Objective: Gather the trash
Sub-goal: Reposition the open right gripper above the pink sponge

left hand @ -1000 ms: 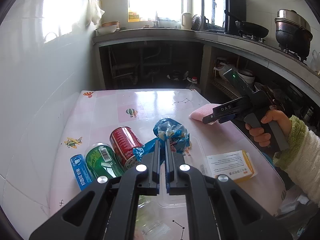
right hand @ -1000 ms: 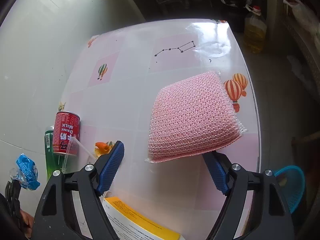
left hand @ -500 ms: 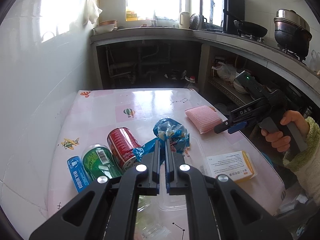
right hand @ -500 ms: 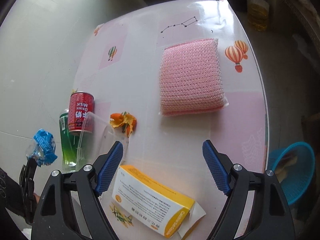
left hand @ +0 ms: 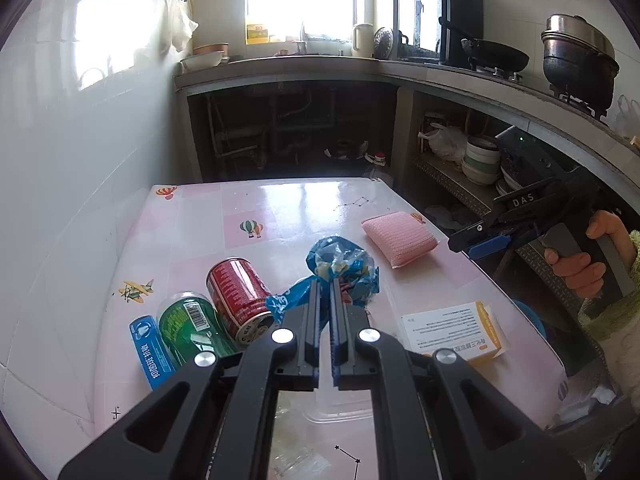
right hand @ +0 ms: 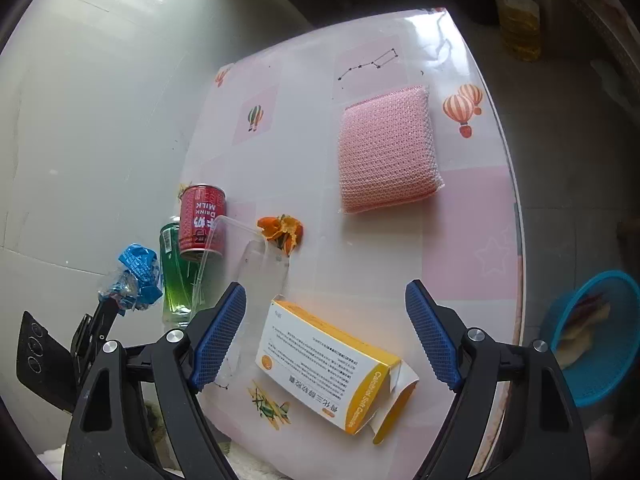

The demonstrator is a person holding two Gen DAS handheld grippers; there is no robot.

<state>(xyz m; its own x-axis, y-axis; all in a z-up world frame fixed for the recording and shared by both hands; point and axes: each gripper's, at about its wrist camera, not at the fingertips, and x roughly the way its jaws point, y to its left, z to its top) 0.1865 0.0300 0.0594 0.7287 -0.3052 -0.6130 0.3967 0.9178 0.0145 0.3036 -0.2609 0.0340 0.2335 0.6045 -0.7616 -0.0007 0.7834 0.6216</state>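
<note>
Table mostly uncleared: cans, peel, yellow box remain near the pink sponge. Left gripper pinches a blue wrapper; right gripper gapes wide, empty.

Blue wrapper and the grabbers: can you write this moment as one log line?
left gripper: shut on blue wrapper | right gripper: open, empty, above yellow box | pink sponge: on table

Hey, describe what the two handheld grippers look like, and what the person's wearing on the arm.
Both grippers are black plastic frames with round silver screws. The right gripper has blue textured pads; seen from the left camera, its body carries white "DAS" lettering and a small green light. The left gripper has slim black fingers. The sleeve is fuzzy, pale green over cream.
</note>
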